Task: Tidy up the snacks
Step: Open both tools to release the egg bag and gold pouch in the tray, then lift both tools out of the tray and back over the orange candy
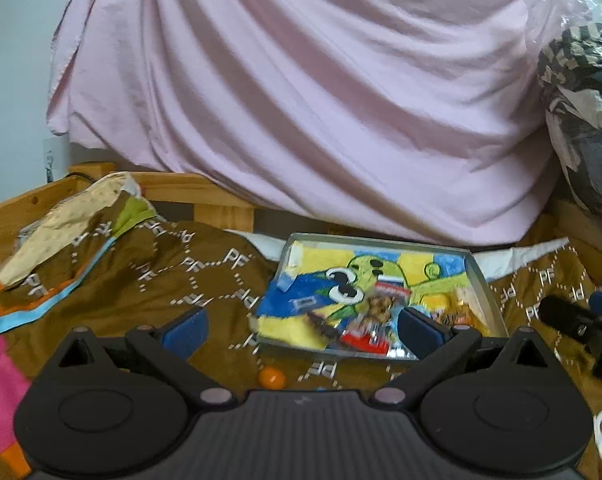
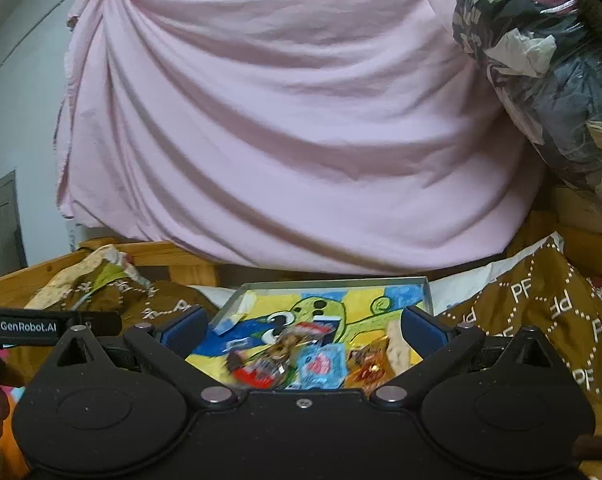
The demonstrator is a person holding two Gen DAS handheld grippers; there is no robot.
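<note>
A shallow metal tray (image 1: pixel 487 280) (image 2: pixel 427 292) lined with a yellow, blue and green cartoon picture lies on a brown patterned bedspread. Several snack packets lie in its near part: a red and clear one (image 1: pixel 371 320) (image 2: pixel 269 364), a light blue one (image 2: pixel 321 364), an orange one (image 2: pixel 367 368) and a pale bar (image 2: pixel 397 350). My left gripper (image 1: pixel 301 324) is open, hanging above the bedspread at the tray's near left corner, nothing between its fingers. My right gripper (image 2: pixel 301 328) is open above the tray's near edge, holding nothing.
A small orange ball (image 1: pixel 272 377) lies on the bedspread (image 1: pixel 141 292) before the tray. A crumpled wrapper or cloth (image 1: pixel 73 224) sits at the left by the wooden bed rail (image 1: pixel 205 196). A pink sheet (image 1: pixel 301 100) hangs behind; a plastic bag of clothes (image 2: pixel 541 60) bulges at right.
</note>
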